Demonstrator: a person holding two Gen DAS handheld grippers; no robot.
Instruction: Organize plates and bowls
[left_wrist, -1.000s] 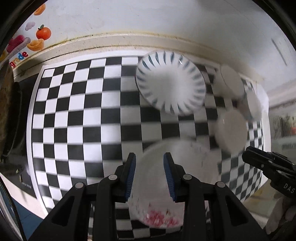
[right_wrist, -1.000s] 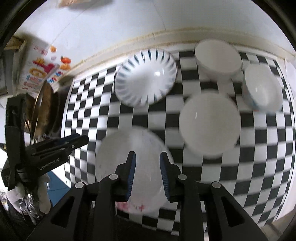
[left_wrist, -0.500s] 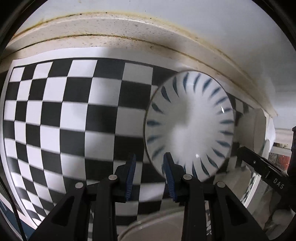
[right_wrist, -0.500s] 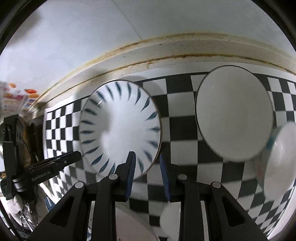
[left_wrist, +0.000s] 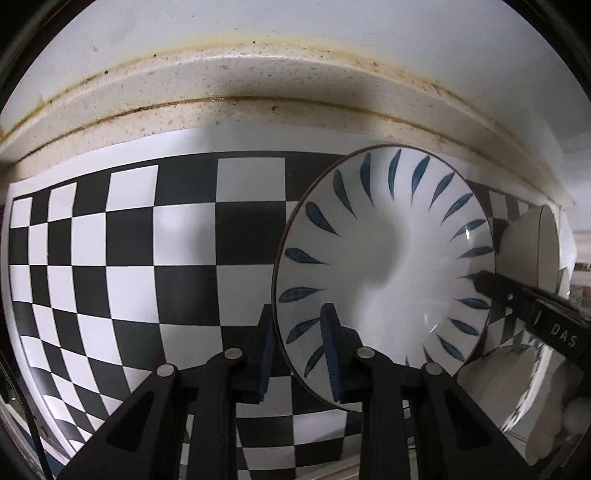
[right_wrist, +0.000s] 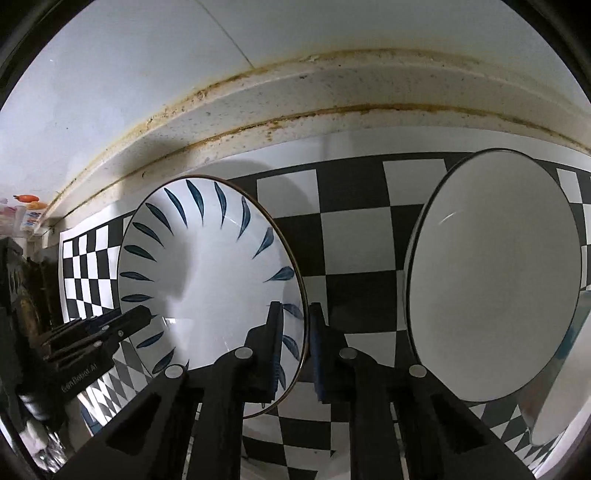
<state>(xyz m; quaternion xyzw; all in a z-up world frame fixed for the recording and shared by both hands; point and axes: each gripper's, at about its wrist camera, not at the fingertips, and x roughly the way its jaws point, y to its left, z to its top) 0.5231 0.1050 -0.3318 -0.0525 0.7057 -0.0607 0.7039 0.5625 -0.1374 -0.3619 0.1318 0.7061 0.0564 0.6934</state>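
A white plate with blue leaf marks (left_wrist: 388, 258) (right_wrist: 207, 273) lies on the black-and-white checkered mat (left_wrist: 129, 240). My left gripper (left_wrist: 297, 332) straddles its left rim from above. One pad sits outside the rim, the other on the inner slope, and the jaws are closing on it. My right gripper (right_wrist: 295, 332) straddles the opposite rim, its jaws closing and pinched narrow on the edge. Each gripper shows in the other's view, the right one (left_wrist: 517, 299) and the left one (right_wrist: 110, 328), at opposite sides of the plate.
A white bowl with a dark rim (right_wrist: 495, 273) (left_wrist: 524, 254) stands close to the right of the plate. More white dishes (left_wrist: 498, 387) (right_wrist: 554, 417) lie nearer. A stained counter ledge (left_wrist: 258, 125) and the wall run just behind the mat.
Both grippers came down and forward, from over a near white plate to the blue-leaf plate. Their jaws narrowed onto its opposite rims.
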